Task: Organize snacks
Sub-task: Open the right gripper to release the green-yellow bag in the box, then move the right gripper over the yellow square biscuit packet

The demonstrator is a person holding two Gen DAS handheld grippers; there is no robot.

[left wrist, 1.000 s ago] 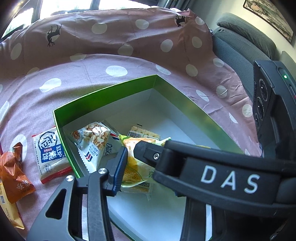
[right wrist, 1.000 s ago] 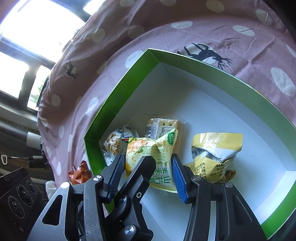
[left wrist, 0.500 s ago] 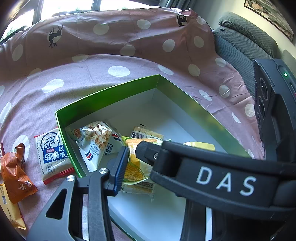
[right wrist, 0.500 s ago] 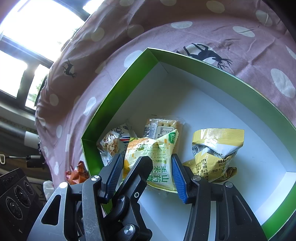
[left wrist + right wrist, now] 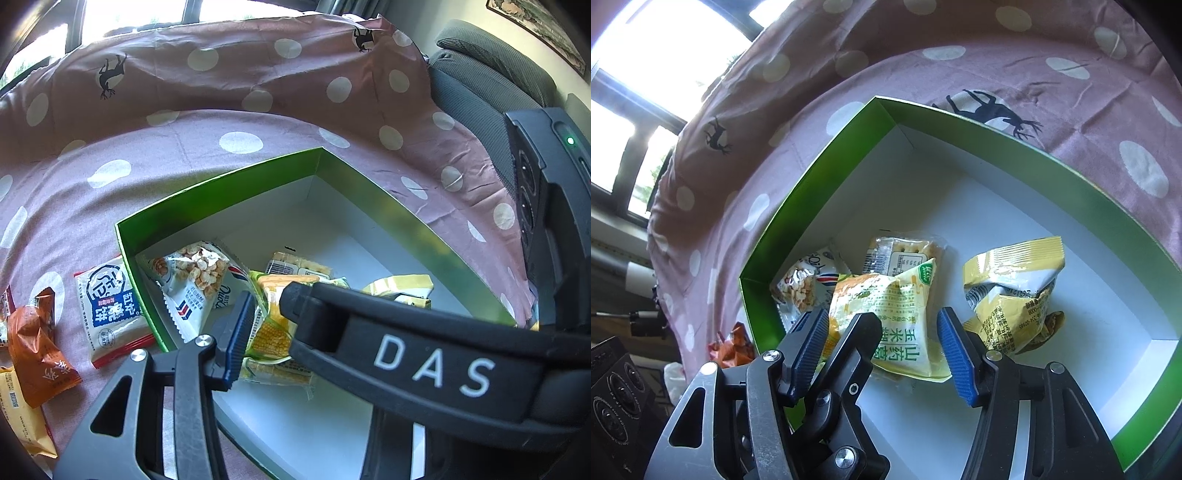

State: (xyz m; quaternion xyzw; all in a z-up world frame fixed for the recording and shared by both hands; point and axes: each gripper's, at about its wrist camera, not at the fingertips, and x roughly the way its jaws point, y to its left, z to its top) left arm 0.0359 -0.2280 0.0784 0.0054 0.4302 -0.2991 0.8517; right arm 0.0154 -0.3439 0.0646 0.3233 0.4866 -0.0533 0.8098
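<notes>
A green box with a white inside lies on the pink dotted cloth. In it a yellow-green corn packet lies flat. My right gripper straddles it with jaws opening, and both blue pads stand clear of its edges. Its lettered finger crosses the left wrist view. My left gripper is opening too. One blue pad sits at the packet's left edge, while the other finger lies over the packet. Whether they press on it is hidden.
Also in the box are a white nut packet, a cracker pack and a crumpled yellow packet. Outside its left wall lie a white-and-blue packet, an orange one and a yellow one. A grey seat stands behind.
The right gripper's pads have spread apart and left the corn packet, which now rests in the box. The left gripper's visible pad has barely shifted.
</notes>
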